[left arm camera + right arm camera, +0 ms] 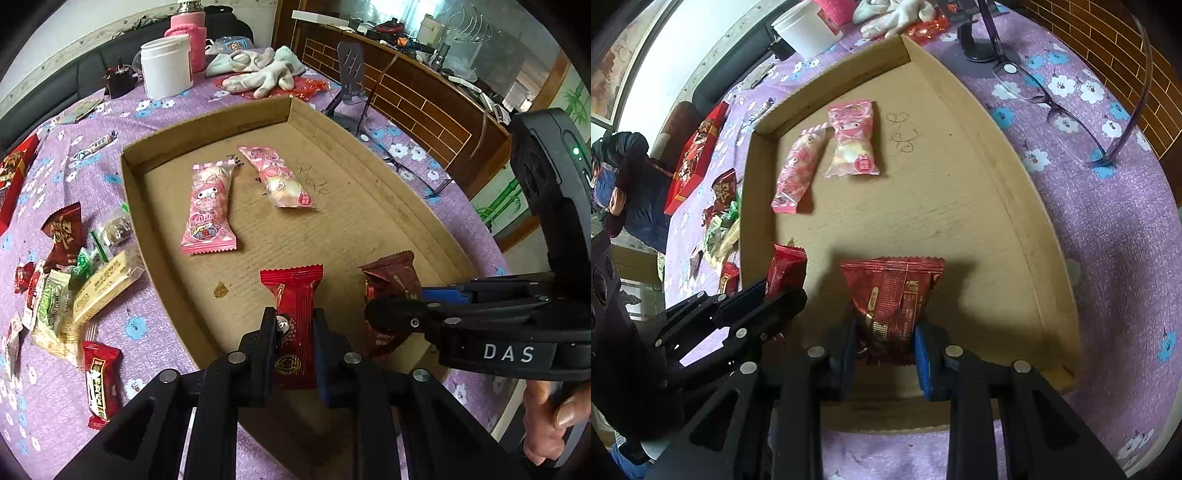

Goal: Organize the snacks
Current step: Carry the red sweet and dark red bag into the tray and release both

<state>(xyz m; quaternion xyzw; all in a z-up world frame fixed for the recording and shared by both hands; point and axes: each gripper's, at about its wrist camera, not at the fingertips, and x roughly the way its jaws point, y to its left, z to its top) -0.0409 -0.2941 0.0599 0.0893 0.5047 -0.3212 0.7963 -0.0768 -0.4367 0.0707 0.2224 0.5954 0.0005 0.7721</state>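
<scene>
A shallow cardboard tray [207, 125] lies on the purple flowered cloth. Two pink snack packs [208, 206] [277, 177] lie at its far end, and also show in the right wrist view [796, 170] [853, 140]. My left gripper [294, 328] is shut on a bright red snack pack [293, 295] over the tray's near end. My right gripper [884, 339] is shut on a dark red snack pack [894, 291] beside it, also over the tray. The right gripper shows in the left view [388, 314], and the left gripper in the right view [775, 295].
A pile of loose snacks [74, 280] lies on the cloth left of the tray, with a red box [14, 173] beyond. A white tub [166, 66], pink bottle [192, 40] and gloves [258, 70] stand behind. Glasses [1071, 110] lie to the right.
</scene>
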